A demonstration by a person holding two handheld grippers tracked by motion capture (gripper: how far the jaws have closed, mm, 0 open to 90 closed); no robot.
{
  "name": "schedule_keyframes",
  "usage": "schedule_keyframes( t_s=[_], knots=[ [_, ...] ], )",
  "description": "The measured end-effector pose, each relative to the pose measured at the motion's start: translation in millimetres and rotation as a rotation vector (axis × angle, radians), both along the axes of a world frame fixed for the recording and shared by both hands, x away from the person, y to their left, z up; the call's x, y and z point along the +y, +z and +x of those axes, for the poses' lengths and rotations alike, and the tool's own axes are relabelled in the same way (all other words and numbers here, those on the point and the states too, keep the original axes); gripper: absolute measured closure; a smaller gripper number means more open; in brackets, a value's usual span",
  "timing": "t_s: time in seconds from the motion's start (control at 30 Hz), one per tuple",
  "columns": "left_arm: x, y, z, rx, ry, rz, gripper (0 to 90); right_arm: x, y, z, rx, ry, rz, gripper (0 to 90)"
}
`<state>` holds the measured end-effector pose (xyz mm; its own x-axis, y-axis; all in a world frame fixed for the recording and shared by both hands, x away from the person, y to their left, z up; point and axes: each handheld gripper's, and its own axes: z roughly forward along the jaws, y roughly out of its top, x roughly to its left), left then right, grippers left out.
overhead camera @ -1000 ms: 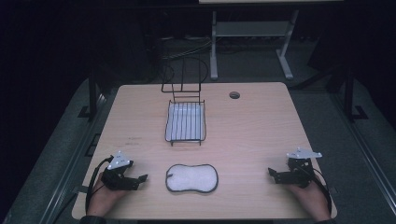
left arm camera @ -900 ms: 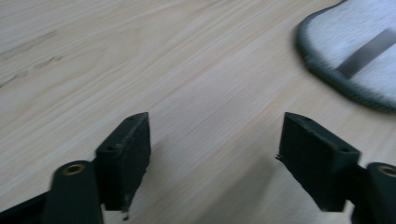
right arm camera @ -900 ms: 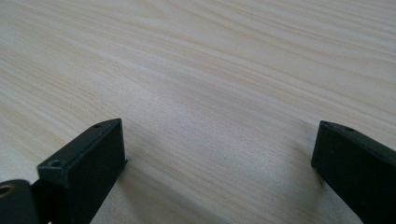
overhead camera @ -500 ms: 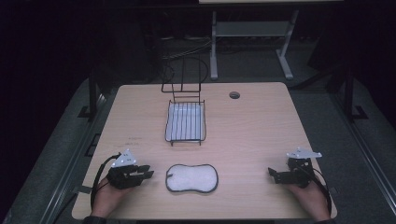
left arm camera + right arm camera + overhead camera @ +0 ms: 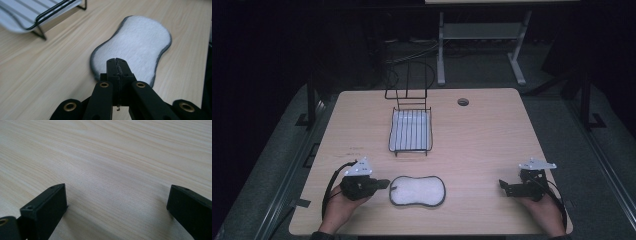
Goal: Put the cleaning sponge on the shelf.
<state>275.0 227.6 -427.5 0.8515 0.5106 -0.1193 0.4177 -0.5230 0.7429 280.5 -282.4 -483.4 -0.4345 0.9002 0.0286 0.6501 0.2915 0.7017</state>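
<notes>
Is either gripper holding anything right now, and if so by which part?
Nothing is held. The left gripper has its jaws shut together, empty, just over the near edge of the white sponge pad. The right gripper stands open over bare table.

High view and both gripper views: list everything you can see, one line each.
Sponge pad: one, white with dark grey edge, near edge of the table, centre-left.
Wire rack: one, black wire over a white tray, middle of the table.
Wire stand: one, black, upright at the far edge behind the rack.
Table: one, light wood, with a round cable hole near the far edge.
Metal frame: one, grey, on the floor beyond the table.
Left gripper: one, black, fingers shut with nothing between them, tips just over the pad's left end.
Right gripper: one, black, fingers open, near right corner.
</notes>
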Motion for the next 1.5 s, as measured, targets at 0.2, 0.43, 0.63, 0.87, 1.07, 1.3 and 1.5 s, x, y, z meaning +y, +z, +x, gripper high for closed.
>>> schedule_keyframes(
  t_s=[0.2, 0.43, 0.63, 0.87, 1.07, 1.3, 1.5],
  knots=[
    [-19.1, 3.8, 3.4, 0.004, -0.052, -0.005, 89.9, 0.0, 0.0, 0.0, 0.000, 0.000, 0.000, 2.4],
    [-38.8, 7.7, 7.5, 0.003, -0.097, -0.011, 89.9, 0.1, 0.0, 0.0, 0.000, -0.001, 0.000, 2.4],
    [-62.0, 7.4, 11.9, 0.005, -0.151, 0.002, 89.9, 0.1, 0.0, 0.0, 0.000, -0.001, 0.000, 2.4],
    [-89.6, 4.3, 14.6, 0.010, -0.208, 0.023, 89.9, 0.1, 0.0, 0.0, 0.000, -0.001, 0.000, 2.4],
    [-108.9, -1.5, 17.4, 0.028, -0.240, 0.036, 89.9, 0.1, 0.0, 0.0, 0.000, -0.001, 0.000, 2.4],
    [-128.0, -10.7, 21.8, 0.044, -0.264, 0.050, 89.9, 0.1, 0.0, 0.0, 0.000, -0.001, 0.000, 2.4],
    [-138.7, -20.0, 25.4, 0.050, -0.273, 0.090, 90.0, 0.1, 0.0, 0.0, 0.000, -0.001, 0.000, 2.4]
  ],
)
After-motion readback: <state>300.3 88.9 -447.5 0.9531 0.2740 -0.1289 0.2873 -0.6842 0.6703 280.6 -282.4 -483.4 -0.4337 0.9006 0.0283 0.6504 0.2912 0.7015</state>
